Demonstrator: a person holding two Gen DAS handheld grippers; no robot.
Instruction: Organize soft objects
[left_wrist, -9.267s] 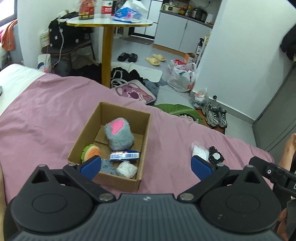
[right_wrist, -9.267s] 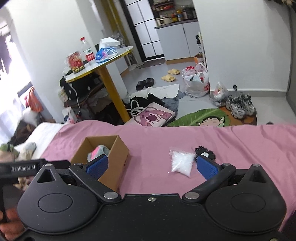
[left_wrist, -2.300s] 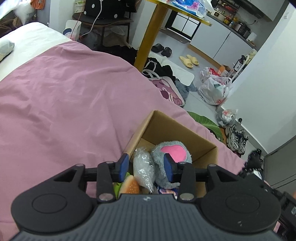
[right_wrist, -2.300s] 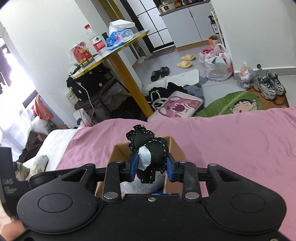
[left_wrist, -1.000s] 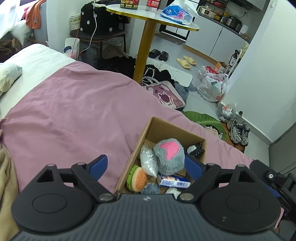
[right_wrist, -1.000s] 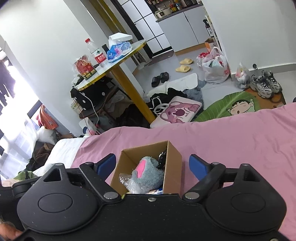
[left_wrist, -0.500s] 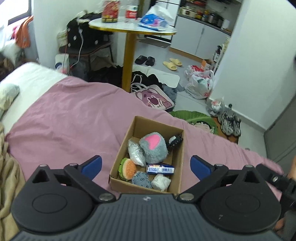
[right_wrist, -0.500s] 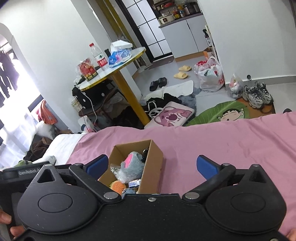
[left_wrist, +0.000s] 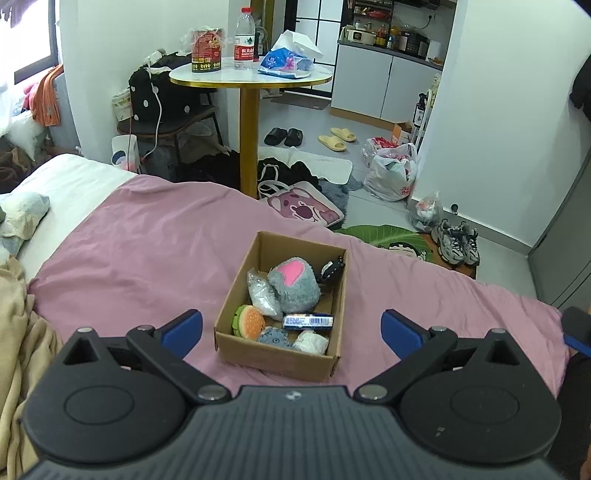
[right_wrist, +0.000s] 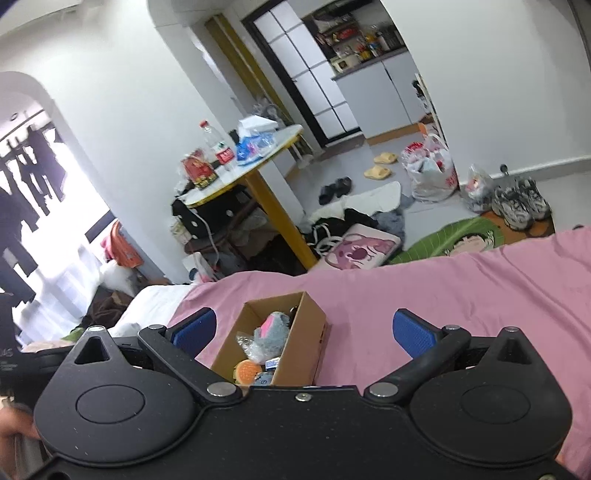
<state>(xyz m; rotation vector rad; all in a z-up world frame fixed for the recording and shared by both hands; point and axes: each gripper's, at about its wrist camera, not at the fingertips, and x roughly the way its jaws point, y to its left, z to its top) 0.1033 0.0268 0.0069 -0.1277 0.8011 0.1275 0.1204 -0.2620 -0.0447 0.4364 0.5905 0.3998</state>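
Cardboard box (left_wrist: 280, 354): on pink bedspread (left_wrist: 147, 251), open top. Contents: grey plush with pink patch (left_wrist: 293, 282), clear plastic bag (left_wrist: 261, 295) touching plush, burger toy (left_wrist: 249, 322), blue-white packet (left_wrist: 308, 321), white bundle (left_wrist: 311, 341), blue-grey fuzzy item (left_wrist: 272, 337), black lacy item (left_wrist: 331, 270) in far corner. Left claw (left_wrist: 291, 330): spread wide, empty, above box's near side. Right claw (right_wrist: 303, 332): spread wide, empty, above bed. Round tabletop (left_wrist: 251, 75) beyond bed.

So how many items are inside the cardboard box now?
7: bag, grey plush and black item at the back; burger, packet, blue-grey piece, white wad in front. More may be hidden underneath.
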